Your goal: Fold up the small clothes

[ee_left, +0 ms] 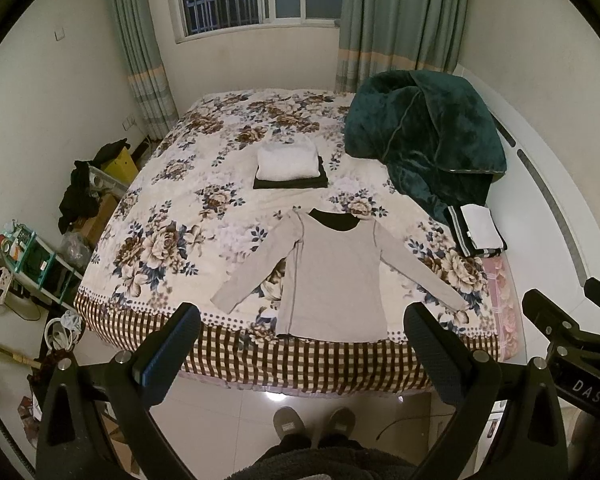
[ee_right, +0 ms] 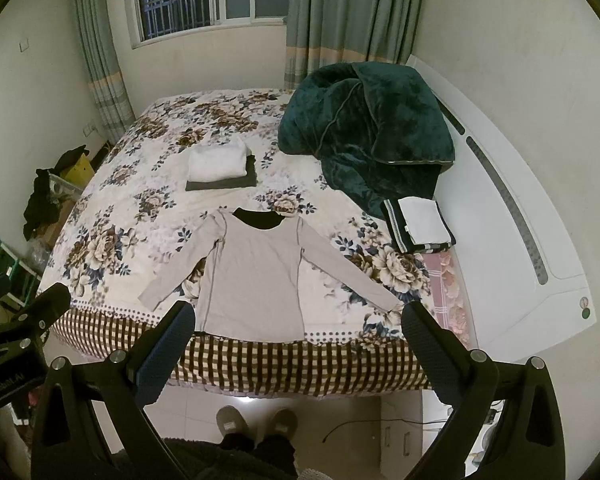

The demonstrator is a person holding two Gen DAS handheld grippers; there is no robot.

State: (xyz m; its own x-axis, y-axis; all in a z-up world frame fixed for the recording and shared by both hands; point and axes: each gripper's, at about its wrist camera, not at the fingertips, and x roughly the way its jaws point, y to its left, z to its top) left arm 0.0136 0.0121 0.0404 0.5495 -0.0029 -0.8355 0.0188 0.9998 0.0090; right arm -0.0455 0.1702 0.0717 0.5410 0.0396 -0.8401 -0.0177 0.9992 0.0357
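The left gripper (ee_left: 302, 354) and right gripper (ee_right: 298, 350) hung side by side, fingers (ee_left: 168, 356) spread wide, holding nothing.

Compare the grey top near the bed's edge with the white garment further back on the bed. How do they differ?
The grey top lies spread flat with both sleeves out; the white garment is folded into a compact block. The grey top rests directly on the floral bedspread; the white garment sits on a dark folded item. The grey top covers far more of the bed. Both lie on the same bed, untouched by either gripper.
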